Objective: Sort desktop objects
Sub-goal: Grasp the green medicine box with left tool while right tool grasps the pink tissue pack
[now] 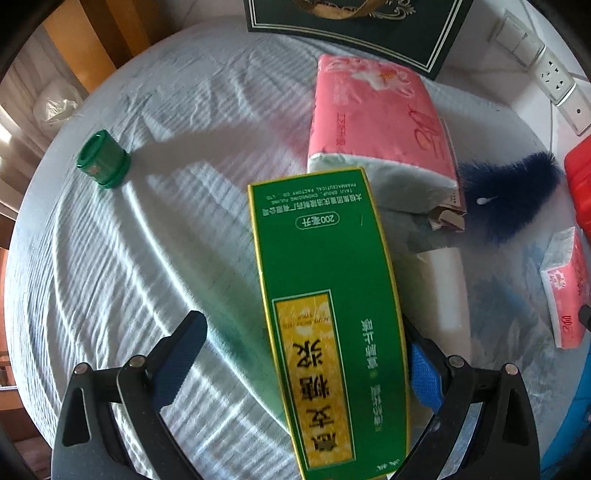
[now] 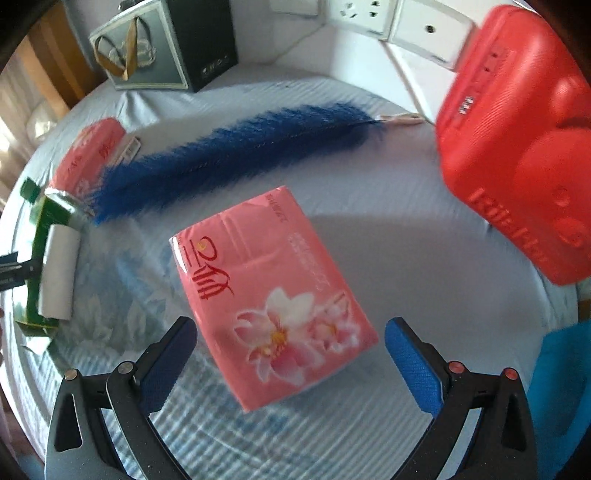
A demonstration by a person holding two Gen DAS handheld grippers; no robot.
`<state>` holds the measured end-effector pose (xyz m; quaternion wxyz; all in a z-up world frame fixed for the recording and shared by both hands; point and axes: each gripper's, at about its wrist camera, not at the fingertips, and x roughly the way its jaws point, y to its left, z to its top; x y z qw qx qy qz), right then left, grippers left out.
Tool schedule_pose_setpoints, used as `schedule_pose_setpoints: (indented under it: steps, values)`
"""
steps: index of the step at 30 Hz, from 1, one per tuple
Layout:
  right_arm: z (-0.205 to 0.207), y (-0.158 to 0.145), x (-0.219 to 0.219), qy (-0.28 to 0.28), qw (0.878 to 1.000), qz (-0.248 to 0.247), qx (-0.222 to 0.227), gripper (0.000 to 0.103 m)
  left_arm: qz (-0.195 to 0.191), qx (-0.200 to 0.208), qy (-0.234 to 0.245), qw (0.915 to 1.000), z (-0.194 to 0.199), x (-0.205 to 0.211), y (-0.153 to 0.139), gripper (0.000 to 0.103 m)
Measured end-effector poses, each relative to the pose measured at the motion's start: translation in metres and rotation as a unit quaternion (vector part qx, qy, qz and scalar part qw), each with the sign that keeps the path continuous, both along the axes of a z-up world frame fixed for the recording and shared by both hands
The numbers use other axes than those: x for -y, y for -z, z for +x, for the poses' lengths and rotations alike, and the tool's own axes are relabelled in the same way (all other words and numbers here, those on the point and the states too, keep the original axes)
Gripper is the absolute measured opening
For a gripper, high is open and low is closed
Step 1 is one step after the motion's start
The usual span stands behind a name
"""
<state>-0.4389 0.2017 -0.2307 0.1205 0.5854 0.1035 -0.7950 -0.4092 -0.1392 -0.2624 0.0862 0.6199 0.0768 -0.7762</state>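
A long green box with a yellow label (image 1: pixel 332 314) lies between the fingers of my left gripper (image 1: pixel 303 365). Its right side is against the right finger (image 1: pixel 424 373), while a wide gap separates it from the left finger (image 1: pixel 181 354); the jaws stand open. The same box (image 2: pixel 37 258) shows at the far left of the right wrist view. A small pink tissue pack with a flower print (image 2: pixel 273 295) lies on the pale sheet, between the fingers of my right gripper (image 2: pixel 291 362). That gripper is open, with a gap on each side of the pack.
A green jar (image 1: pixel 101 160) stands at the left. A large pink tissue pack (image 1: pixel 380 118) and a blue feather duster (image 2: pixel 236 147) lie behind the box. A red case (image 2: pixel 517 147) is at the right, a dark gift bag (image 2: pixel 162 48) and wall sockets (image 2: pixel 369 14) at the back.
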Motion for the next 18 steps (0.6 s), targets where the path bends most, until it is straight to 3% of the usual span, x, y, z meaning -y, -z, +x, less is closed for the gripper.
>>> schedule_pose_setpoints:
  steps: [10,18]
  values:
    - [-0.020,0.021,0.011,-0.027,0.999,-0.008,0.038,0.103,0.006,0.011,0.010,0.9999,-0.005,0.005,0.006,0.098]
    - [-0.022,0.035,0.022,-0.029,0.998,0.021,0.057,0.103,0.036,0.019,0.030,0.9987,-0.004,0.004,0.003,0.065]
